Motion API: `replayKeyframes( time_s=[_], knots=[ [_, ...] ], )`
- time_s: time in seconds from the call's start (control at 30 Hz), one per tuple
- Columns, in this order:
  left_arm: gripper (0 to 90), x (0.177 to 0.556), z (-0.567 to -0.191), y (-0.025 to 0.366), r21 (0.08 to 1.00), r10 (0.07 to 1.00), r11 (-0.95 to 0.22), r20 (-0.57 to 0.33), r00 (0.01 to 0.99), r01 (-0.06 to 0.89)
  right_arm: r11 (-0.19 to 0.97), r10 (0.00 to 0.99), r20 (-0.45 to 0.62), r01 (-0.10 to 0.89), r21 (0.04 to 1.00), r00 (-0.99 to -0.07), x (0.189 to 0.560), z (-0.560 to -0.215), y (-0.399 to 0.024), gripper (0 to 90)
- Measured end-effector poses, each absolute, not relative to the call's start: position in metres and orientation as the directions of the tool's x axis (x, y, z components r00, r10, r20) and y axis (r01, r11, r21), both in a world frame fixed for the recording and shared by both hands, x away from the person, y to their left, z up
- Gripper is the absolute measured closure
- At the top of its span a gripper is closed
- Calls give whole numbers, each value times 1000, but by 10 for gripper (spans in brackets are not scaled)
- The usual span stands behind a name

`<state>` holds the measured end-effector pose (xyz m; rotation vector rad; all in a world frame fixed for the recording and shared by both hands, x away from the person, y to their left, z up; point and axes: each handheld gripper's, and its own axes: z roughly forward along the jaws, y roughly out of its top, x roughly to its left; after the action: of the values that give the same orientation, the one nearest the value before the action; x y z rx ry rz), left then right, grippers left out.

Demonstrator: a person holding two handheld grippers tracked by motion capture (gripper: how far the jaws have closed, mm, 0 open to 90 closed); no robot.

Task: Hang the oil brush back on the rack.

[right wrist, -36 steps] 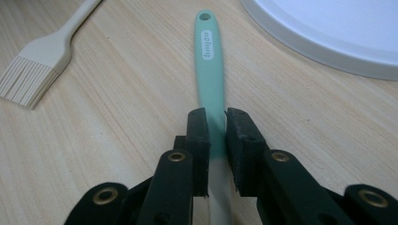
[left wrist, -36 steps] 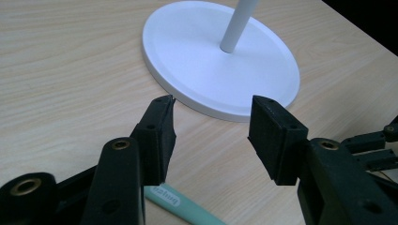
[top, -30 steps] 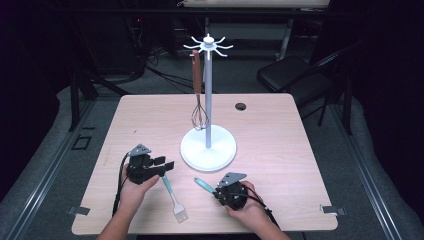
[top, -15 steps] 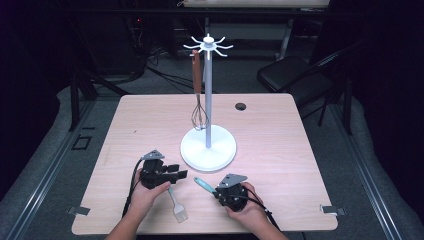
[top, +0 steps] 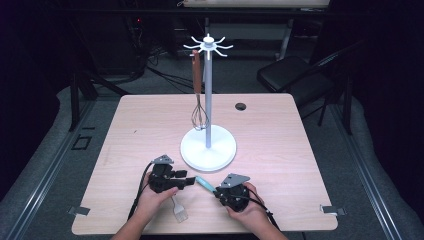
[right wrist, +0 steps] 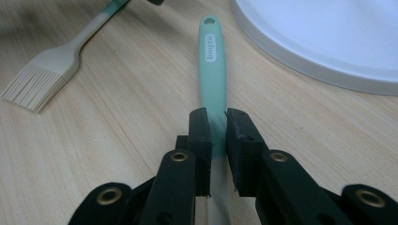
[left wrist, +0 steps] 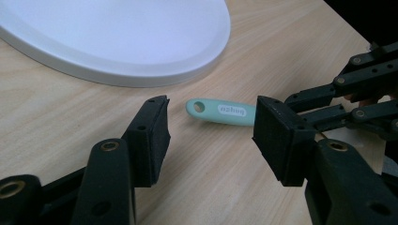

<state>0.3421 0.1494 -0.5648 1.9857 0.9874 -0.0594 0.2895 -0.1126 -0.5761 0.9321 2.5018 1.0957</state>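
Right gripper view has the right gripper point(right wrist: 217, 126) with its fingers clamped on the mint-green utensil handle point(right wrist: 212, 61), which lies on the worktop point(right wrist: 117, 140) just beside the white stand base point(right wrist: 328, 37). Left gripper point(left wrist: 211, 136) fingers stand apart and have just been opening, the handle's holed end between them untouched. Closing squarely across that end should make a clean handover.

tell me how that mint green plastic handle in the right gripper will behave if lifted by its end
The mint green plastic handle looks slim and rigid, so probably light and stiff. Its smooth surface may slip or pivot between the right gripper pads, since they pinch a narrow section. It lies flat, so rolling seems unlikely.
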Motion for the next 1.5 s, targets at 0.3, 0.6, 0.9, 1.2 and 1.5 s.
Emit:
replayKeyframes(
  time_s=[0.3, 0.6, 0.9, 1.2, 1.5],
  knots=[
    [446, 343, -572, 142, 678, 586, -270, -448, 676, 684, 491, 641, 26, 435, 755, -767, 286, -572, -113, 810],
    [420, 343, -578, 134, 658, 579, -269, -473, 664, 703, 475, 639, 35, 430, 768, -768, 285, -570, -113, 820],
    [501, 346, -586, 132, 633, 598, -240, -501, 626, 736, 447, 649, 95, 480, 755, -755, 293, -572, -116, 900],
    [489, 347, -587, 131, 628, 599, -243, -503, 623, 740, 468, 634, 74, 458, 756, -770, 292, -574, -111, 766],
    [491, 347, -587, 131, 627, 601, -239, -504, 620, 742, 542, 638, -22, 430, 722, -769, 290, -582, -103, 776]
  ],
)
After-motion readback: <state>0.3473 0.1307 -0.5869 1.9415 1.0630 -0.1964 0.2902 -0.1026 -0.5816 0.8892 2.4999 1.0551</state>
